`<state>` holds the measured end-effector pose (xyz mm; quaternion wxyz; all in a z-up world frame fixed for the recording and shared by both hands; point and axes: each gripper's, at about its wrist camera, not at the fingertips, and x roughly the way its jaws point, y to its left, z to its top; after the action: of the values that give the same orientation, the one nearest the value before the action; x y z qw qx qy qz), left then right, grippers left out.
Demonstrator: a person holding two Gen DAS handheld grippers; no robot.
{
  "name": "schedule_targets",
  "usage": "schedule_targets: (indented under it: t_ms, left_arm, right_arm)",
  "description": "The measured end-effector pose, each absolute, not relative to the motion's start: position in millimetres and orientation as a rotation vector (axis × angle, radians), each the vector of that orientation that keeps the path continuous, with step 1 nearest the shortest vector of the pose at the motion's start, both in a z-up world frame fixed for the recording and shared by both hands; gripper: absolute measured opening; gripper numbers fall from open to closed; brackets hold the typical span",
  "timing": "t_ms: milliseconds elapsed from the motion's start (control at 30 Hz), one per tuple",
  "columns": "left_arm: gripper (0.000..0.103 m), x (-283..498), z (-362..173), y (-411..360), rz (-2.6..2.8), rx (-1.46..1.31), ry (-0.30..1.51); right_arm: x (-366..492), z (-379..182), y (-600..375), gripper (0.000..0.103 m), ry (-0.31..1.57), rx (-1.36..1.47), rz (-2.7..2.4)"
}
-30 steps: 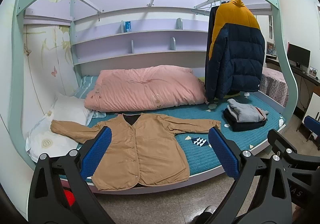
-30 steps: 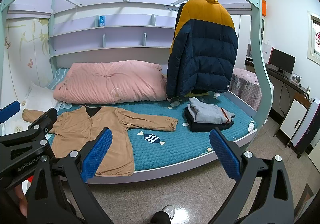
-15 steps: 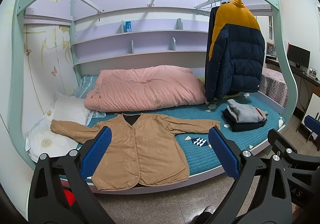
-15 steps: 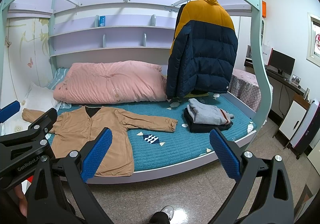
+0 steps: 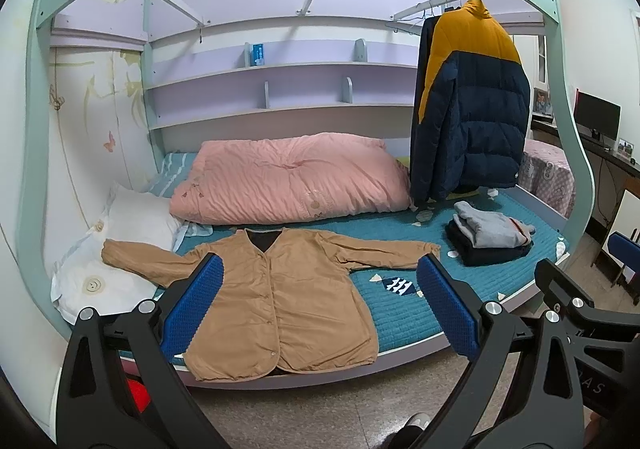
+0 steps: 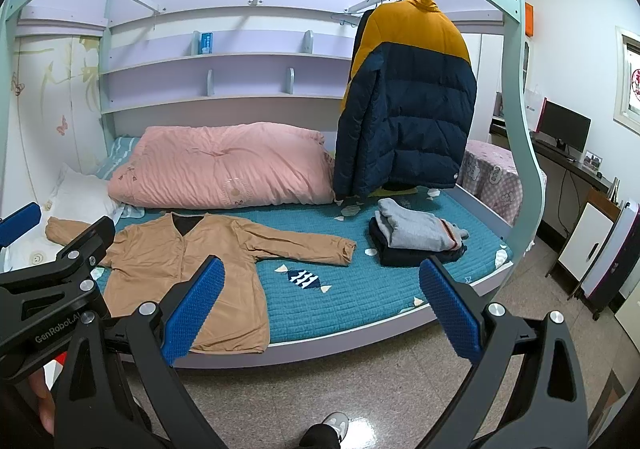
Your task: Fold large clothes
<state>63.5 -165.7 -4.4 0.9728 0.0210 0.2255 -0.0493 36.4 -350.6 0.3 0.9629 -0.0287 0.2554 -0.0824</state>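
Almost nothing has changed over the last second. Your left tool (image 5: 318, 307) has drifted very slightly, so the tan button-front jacket (image 5: 276, 297) spread on the teal quilted bed (image 5: 404, 313) sits a touch differently in its view. Your right tool (image 6: 320, 309) has shifted a hair too, nudging the folded grey and dark clothes pile (image 6: 416, 239) by a trace. Neither tool's jaw gap has altered, and no garment has moved.
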Motion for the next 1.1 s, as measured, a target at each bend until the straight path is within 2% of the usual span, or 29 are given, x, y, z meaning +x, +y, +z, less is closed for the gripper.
schedule_targets:
  t_ms: [1100]
  left_arm:
    - [0.097, 49.6, 3.1, -174.3, -0.078, 0.028, 0.454]
  right_arm:
    - [33.3, 8.8, -352.4, 0.095, 0.509, -0.082, -0.162]
